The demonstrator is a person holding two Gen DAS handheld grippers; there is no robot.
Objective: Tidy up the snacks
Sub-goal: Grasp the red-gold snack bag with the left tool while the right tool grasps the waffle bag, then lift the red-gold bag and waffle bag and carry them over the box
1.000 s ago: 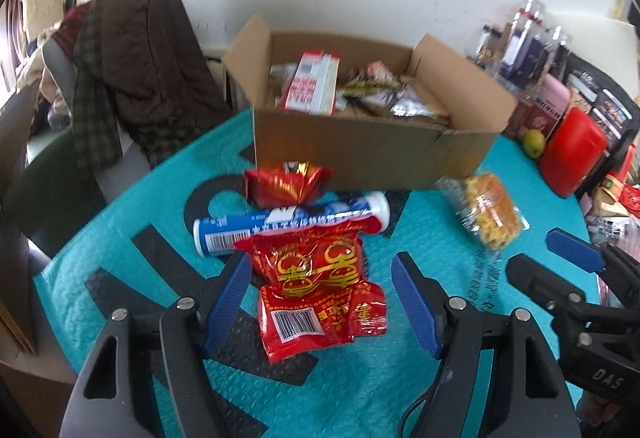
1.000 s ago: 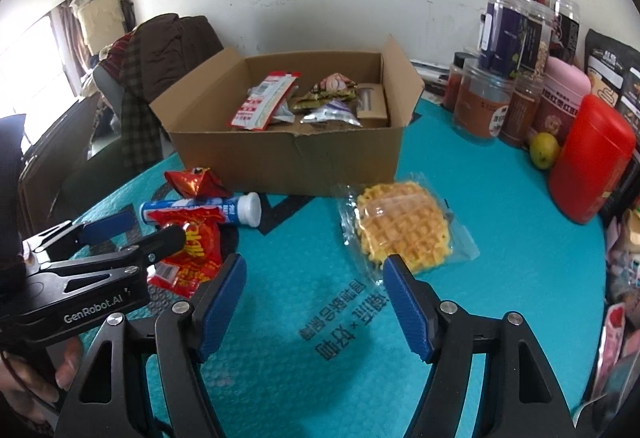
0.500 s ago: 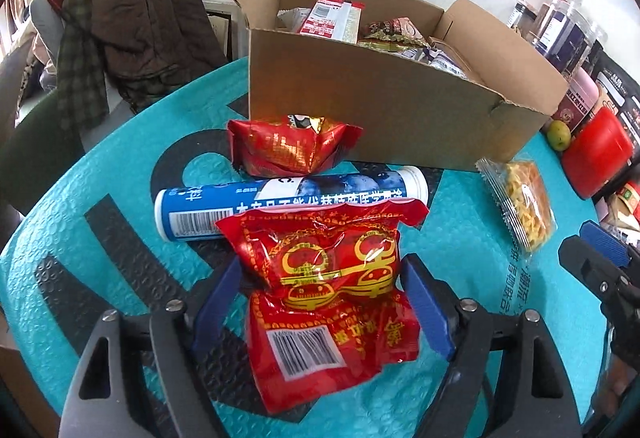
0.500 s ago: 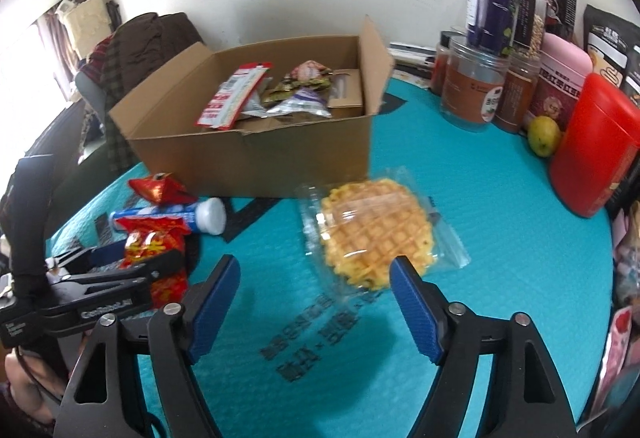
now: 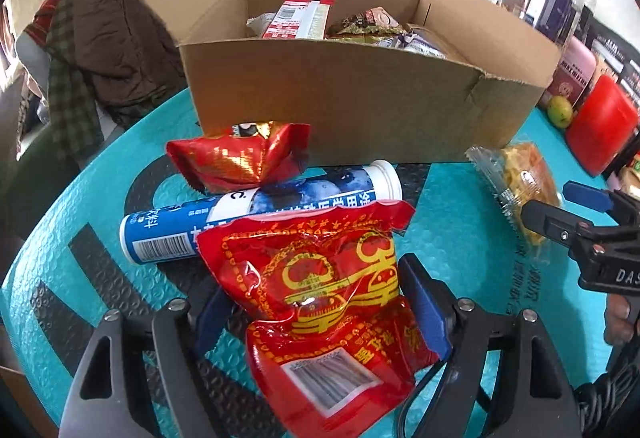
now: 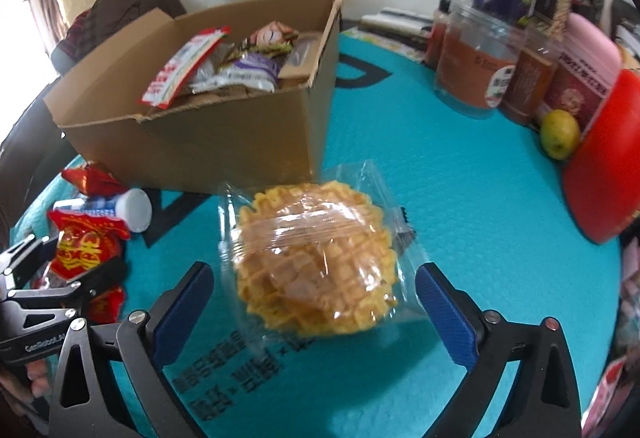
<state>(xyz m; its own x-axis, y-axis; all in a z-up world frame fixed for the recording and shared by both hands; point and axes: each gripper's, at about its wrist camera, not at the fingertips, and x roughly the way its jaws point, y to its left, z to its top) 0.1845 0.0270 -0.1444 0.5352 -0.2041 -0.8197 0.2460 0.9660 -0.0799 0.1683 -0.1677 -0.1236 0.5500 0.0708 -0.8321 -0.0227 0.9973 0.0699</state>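
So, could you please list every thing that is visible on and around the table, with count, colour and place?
cardboard box: one, brown, open, back of table, packets inside.
large red packet: one, red and gold, between the left tongs' fingers.
small red packet: one, red foil, in front of the box.
tube: one, blue and white, lying behind the large packet.
wrapped waffle: one, yellow, clear wrap, between the right tongs' fingers, untouched.
jars: several, clear, back right.
red container: one, right edge.
fruit: one, yellow-green, beside the container.
coat: one, brown, left, on a chair.
table cover: teal.
left tongs: black, blue pads.
right tongs: open wide.
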